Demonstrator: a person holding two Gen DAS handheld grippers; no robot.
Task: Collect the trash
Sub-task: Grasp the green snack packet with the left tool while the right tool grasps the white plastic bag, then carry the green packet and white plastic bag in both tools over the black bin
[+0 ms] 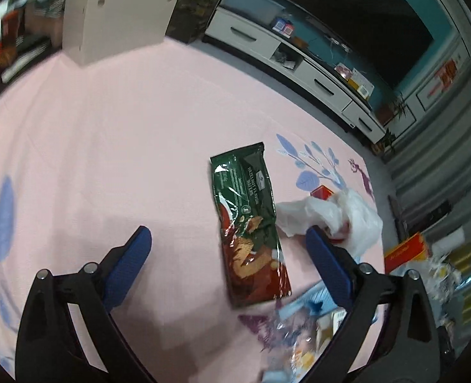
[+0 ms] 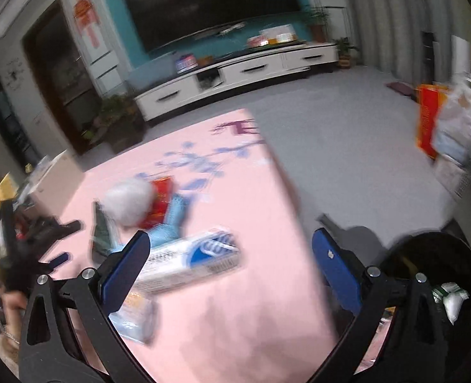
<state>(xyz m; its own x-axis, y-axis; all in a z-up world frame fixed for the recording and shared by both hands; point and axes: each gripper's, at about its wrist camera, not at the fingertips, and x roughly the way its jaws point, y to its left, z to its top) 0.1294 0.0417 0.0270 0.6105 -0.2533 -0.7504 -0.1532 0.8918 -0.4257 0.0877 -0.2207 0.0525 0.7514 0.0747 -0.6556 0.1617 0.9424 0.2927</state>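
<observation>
Wafer packet (image 1: 251, 223), green and red, flat on pink tabletop (image 1: 107, 134); white plastic bag (image 1: 340, 217) at its 3 o'clock. Left tongs (image 1: 229, 239) spread, empty. Right tongs (image 2: 230, 242) spread, empty.

Items on the pink tablecloth (image 1: 107, 127): one green wafer wrapper (image 1: 249, 223), one white plastic bag (image 1: 347, 217), one red box (image 1: 321, 192), one cardboard box (image 1: 114, 22) at far left. One black bin (image 2: 433, 274) on the floor, near right.

Teal wall (image 2: 120, 28) behind a large dark television (image 2: 213, 6), ceiling lights reflected in its screen; low white cabinet (image 2: 235, 73) with drawers beneath; potted plants (image 2: 117, 111) at either end; grey floor (image 2: 347, 146); pink surface (image 1: 107, 127) with blue leaf print.
</observation>
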